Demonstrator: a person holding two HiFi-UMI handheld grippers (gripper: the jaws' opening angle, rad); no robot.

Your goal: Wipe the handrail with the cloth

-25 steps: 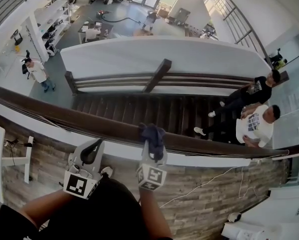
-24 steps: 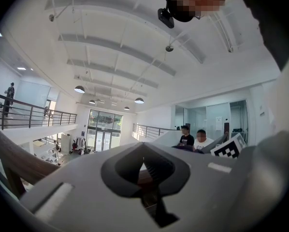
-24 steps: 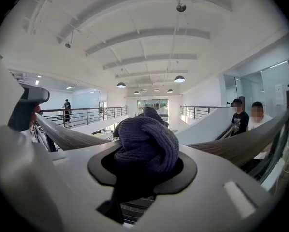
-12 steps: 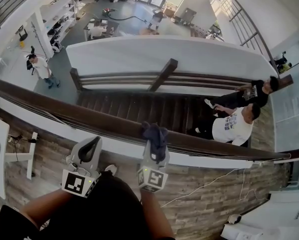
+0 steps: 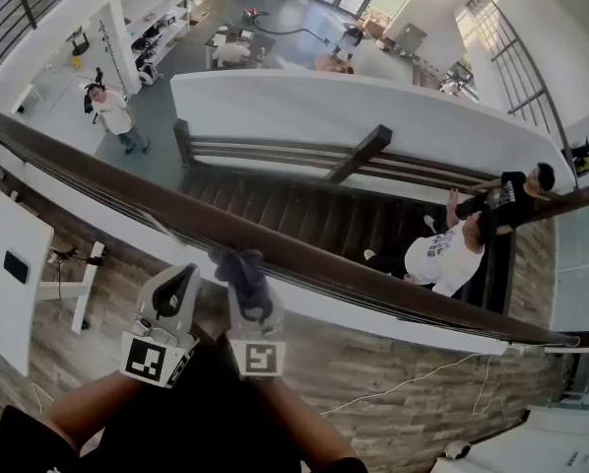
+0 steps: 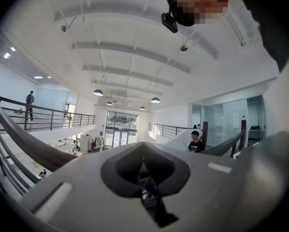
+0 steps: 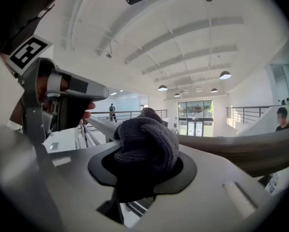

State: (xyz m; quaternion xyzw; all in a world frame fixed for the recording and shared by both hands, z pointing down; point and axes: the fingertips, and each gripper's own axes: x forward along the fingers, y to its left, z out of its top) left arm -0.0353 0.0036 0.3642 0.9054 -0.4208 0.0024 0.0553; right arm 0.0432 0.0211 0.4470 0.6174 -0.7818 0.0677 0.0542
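We see stairs (image 5: 294, 210), two people (image 5: 442, 256) at their right end, and a third person (image 5: 112, 114) left of them.

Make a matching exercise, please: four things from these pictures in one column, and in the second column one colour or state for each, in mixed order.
1. cloth
2. handrail
3. left hand-held gripper
4. right hand-held gripper

a. dark brown wood
b. holds nothing
c. shut on the cloth
d. bunched, dark grey-blue

Pairs: 1-d, 2-a, 3-b, 4-c
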